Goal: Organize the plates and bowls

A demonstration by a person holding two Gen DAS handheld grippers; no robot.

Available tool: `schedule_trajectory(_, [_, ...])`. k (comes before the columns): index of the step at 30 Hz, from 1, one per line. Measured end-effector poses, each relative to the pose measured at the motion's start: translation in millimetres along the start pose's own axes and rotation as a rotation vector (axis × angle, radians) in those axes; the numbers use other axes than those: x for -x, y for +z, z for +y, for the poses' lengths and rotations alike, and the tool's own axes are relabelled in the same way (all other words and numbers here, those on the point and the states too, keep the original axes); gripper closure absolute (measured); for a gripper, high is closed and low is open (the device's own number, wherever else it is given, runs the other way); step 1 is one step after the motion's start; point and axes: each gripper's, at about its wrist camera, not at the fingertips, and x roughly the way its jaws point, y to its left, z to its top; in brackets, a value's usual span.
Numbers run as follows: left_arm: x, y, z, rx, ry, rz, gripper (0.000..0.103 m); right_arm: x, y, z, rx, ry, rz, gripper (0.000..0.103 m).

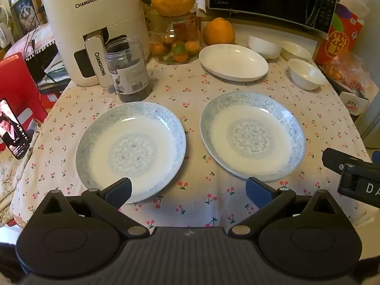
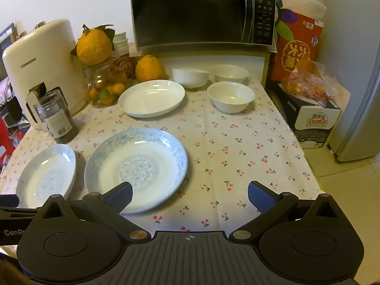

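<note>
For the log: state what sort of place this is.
Most likely a home kitchen or dining corner: a microwave and air fryer stand behind a cloth-covered table set with plates and bowls.

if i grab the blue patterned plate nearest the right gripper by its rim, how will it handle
The blue patterned plate looks like glazed ceramic, so probably stiff, fairly heavy and breakable if dropped. Its glossy highlights suggest the rim may slip between the pads. It sits flat on the tablecloth, so it likely won't roll, though the cloth may bunch if pushed.

Home kitchen (microwave (image 2: pixel 204 11), air fryer (image 1: pixel 92 23)).
</note>
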Motion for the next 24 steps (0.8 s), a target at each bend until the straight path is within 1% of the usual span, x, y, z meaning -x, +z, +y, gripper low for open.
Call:
schedule_trajectory(2, [0,0,1,0.006,0.0,0.007,0.0,1,1,-1,-0.006,0.001,0.002,0.0])
schedule_trajectory(8, [1,-1,3,0.015,0.002,0.019,0.0,-5,-3,11,-0.006,0.0,0.009,0.0])
schedule_trajectory(11, [2,0,4,0.022,0.003,0.023,0.0,-5,-2,9,0.01,0.007,0.015,0.0])
schedule_trajectory(12, [5,7,1,0.016,0.001,0.021,0.0,-5,-2,9,0.01,0.007,0.015,0.0])
schedule_trajectory(13, [0,1,2,0.005,-0.003,0.01,0.0,-5,-2,9,0.01,0.006,0.016,0.0])
schedule_trajectory(24, [0,1,1,0.003,-0.006,0.013,0.0,-6,-1,9,0.005,0.003,0.031,0.0])
